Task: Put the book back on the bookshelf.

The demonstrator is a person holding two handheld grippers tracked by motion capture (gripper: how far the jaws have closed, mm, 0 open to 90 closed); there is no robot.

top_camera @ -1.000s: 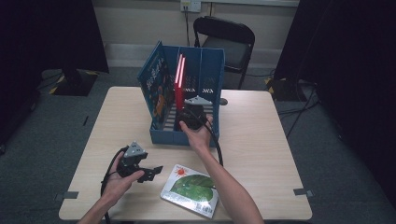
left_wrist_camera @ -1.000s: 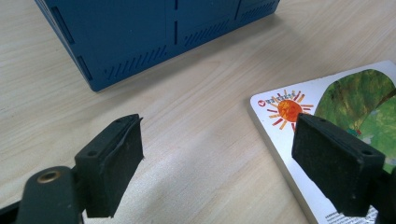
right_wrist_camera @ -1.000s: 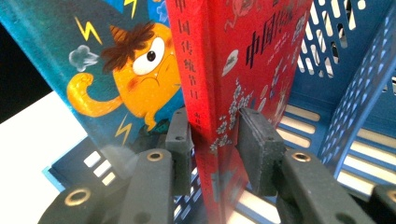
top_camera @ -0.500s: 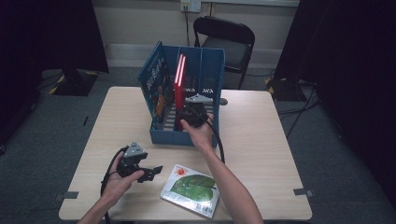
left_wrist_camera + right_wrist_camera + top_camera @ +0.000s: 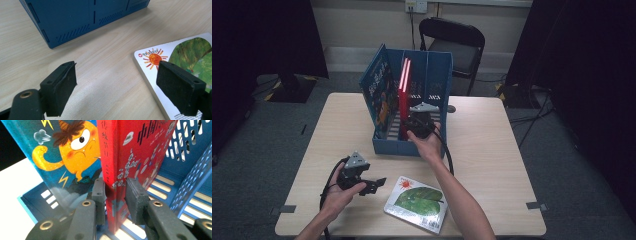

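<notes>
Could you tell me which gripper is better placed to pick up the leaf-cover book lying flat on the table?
Left. The left gripper rests open on the table right beside the leaf-cover book, its pads either side of the book's corner. The right gripper is at the blue file rack, closed around the red book.

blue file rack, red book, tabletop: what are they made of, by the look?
Blue file rack: looks like moulded plastic, matt; slotted walls and ribbed floor. Red book: likely paper or board covers, glossy; printed art, light glare on the spine. Tabletop: pale wood grain, probably laminate, satin; the grain is even and flat.
</notes>
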